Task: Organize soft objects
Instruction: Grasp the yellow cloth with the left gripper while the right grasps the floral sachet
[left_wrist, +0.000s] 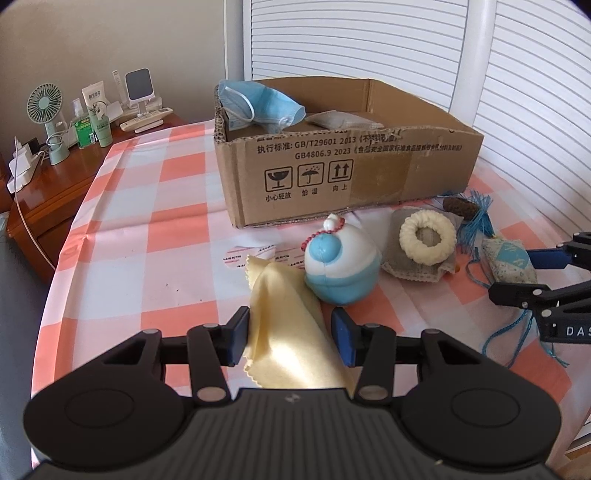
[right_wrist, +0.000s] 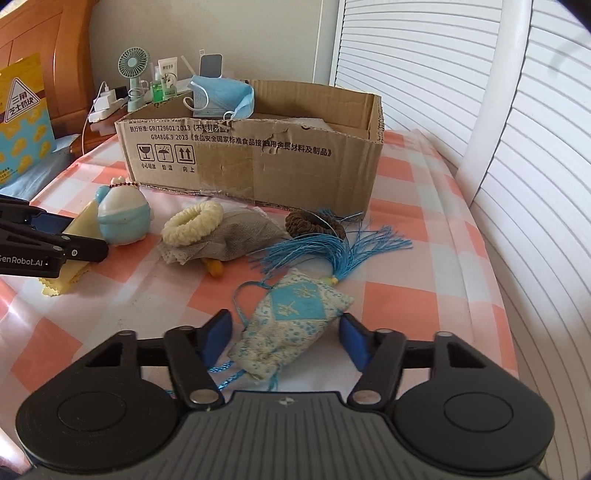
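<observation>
My left gripper (left_wrist: 291, 338) is open around a pale yellow cloth (left_wrist: 288, 332) that lies bunched on the checked tablecloth (left_wrist: 147, 229); its left pad touches the cloth. My right gripper (right_wrist: 286, 338) is open around a blue-and-white sachet (right_wrist: 291, 321) with a blue tassel (right_wrist: 332, 251). A blue-and-white squishy toy (left_wrist: 341, 266) sits just beyond the cloth. A cream ring scrunchie (left_wrist: 428, 238) rests on a grey pouch (left_wrist: 406, 258). A brown scrunchie (right_wrist: 314, 221) lies near the cardboard box (left_wrist: 347, 162), which holds a blue face mask (left_wrist: 258, 101) on its rim and a grey pouch (left_wrist: 340, 120).
A wooden bedside cabinet (left_wrist: 55, 184) at the left carries a small fan (left_wrist: 46, 110), bottles and chargers. White louvred doors (left_wrist: 517, 74) stand behind the box. A yellow-and-blue bag (right_wrist: 22, 114) stands at the far left in the right wrist view.
</observation>
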